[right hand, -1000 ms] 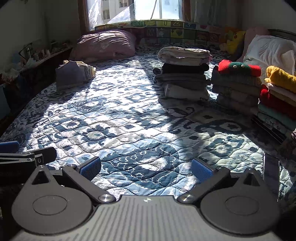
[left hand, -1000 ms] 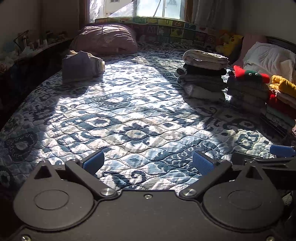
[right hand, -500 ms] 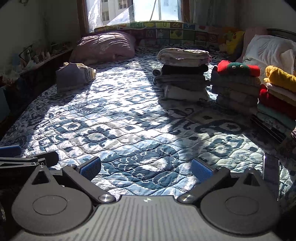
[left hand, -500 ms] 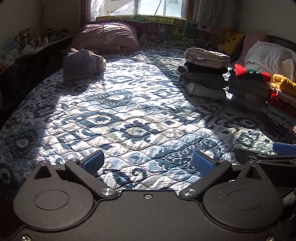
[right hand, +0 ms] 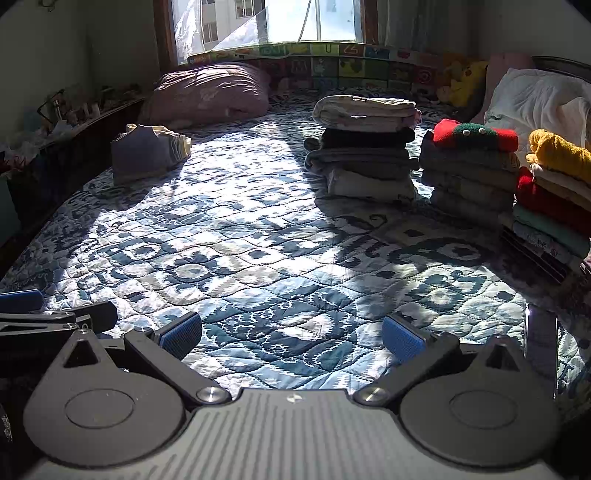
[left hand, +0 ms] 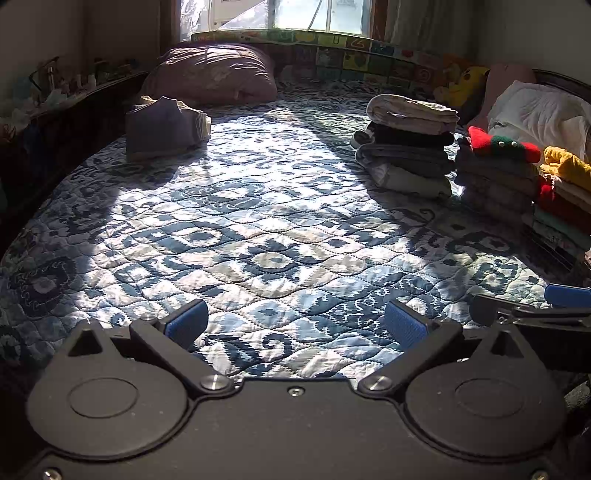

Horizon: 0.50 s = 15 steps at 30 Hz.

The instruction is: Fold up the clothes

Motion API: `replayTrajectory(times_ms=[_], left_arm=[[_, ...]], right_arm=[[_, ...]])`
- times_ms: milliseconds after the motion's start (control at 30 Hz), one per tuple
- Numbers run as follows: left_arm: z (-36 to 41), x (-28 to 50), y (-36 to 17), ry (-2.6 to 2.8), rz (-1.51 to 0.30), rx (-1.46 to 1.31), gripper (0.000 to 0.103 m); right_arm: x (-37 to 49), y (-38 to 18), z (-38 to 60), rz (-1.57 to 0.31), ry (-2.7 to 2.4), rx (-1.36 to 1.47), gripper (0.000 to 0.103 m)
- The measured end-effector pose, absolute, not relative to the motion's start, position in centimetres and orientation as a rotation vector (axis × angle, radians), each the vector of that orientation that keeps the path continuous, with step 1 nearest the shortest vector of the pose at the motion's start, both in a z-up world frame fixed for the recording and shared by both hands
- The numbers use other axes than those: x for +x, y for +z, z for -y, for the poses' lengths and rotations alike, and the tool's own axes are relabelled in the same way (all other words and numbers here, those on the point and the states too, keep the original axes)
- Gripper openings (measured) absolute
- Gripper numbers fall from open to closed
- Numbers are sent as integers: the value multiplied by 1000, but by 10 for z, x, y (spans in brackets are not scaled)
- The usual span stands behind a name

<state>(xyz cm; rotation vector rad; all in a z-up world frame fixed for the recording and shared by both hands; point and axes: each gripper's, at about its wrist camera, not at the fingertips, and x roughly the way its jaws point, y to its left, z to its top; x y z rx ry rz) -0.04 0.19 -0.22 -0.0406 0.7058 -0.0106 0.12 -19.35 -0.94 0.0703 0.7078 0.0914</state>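
Over the near edge of the bed, the left gripper (left hand: 293,325) hangs with its blue-padded fingers spread wide and nothing between them. Just beside it, the right gripper (right hand: 291,334) sits at the same level, likewise spread and empty; its tip shows at the right margin of the left wrist view. Both point across the blue patterned quilt (left hand: 266,236), whose middle lies in a broad patch of sunlight.

Clothes are all well apart from the grippers. A loosely bundled grey garment (left hand: 162,127) rests on the far left of the quilt, near a pink pillow (left hand: 210,74) under the window (right hand: 288,20). On the far right, three folded stacks stand in a row, near one another: a grey and cream stack (right hand: 364,146), a dark stack topped by a red and green knit item (right hand: 474,134), and a third stack topped by a yellow garment (right hand: 559,153). White bedding (right hand: 535,98) is heaped behind them.

A flat dark object, possibly a phone (right hand: 541,334), lies on the quilt by the right gripper's outer side; the view is too distorted to confirm. A cluttered shelf (left hand: 55,96) runs along the left wall.
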Motion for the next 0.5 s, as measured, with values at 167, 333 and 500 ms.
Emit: replayTrajectory(times_ms=[167, 333, 500], left_arm=[[0, -1, -1, -11, -704, -38, 103], [0, -1, -1, -12, -705, -37, 103], [1, -1, -1, -13, -703, -34, 103]], right_arm=[[1, -9, 194, -708, 92, 72, 103], [1, -8, 194, -708, 92, 69, 103], [1, -8, 195, -706, 91, 70, 103]])
